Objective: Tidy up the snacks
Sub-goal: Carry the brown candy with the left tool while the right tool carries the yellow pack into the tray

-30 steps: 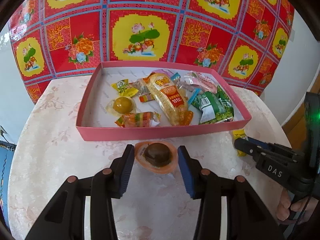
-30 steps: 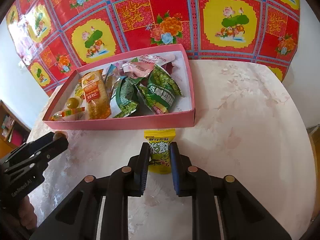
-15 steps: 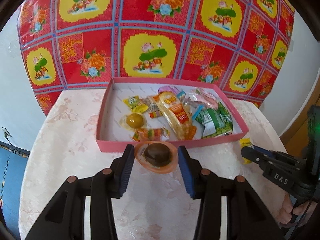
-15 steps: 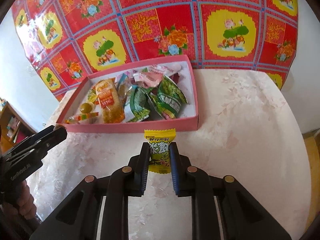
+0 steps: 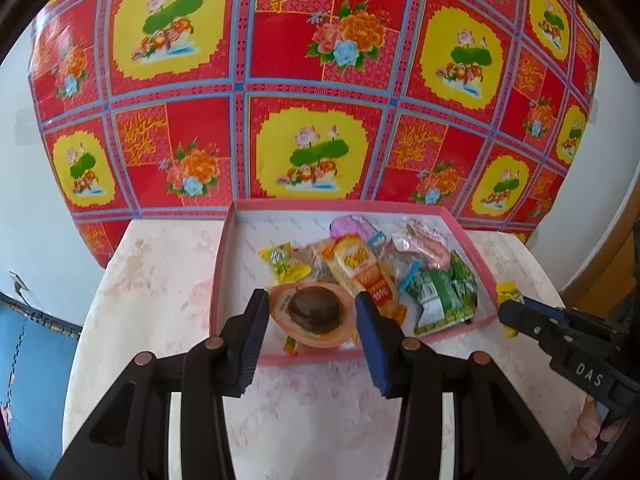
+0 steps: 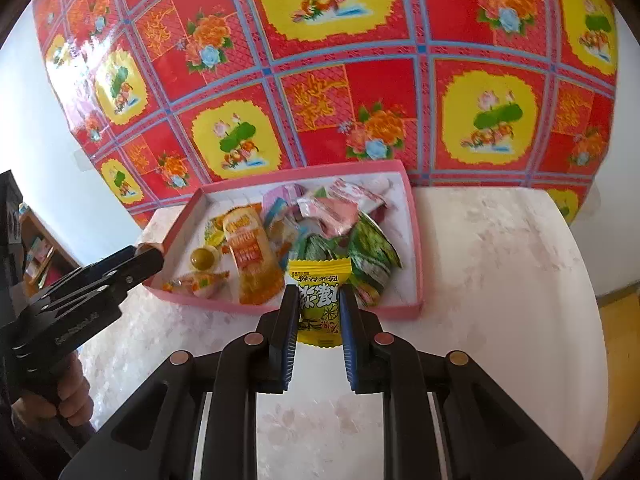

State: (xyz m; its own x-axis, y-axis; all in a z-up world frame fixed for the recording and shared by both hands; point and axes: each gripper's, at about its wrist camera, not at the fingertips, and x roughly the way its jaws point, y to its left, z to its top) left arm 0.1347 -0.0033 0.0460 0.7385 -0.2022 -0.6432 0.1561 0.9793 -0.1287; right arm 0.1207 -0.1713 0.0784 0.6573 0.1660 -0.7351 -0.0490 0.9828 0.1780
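2 tongs are carrying snacks above the bench: the left tongs (image 5: 308, 312) are clamping an orange jelly cup (image 5: 313, 315), the right tongs (image 6: 319, 307) a yellow candy packet (image 6: 320, 300) — both over the pink tray's (image 6: 416, 248) near edge. A loose pinch is risking a drop short of it.

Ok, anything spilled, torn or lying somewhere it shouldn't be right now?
Nothing stands out. The left gripper holds the orange-rimmed packet with a dark round snack, the right gripper holds the yellow sachet, and the other wrapped snacks lie heaped loosely inside the shallow pink tray on the pale table.
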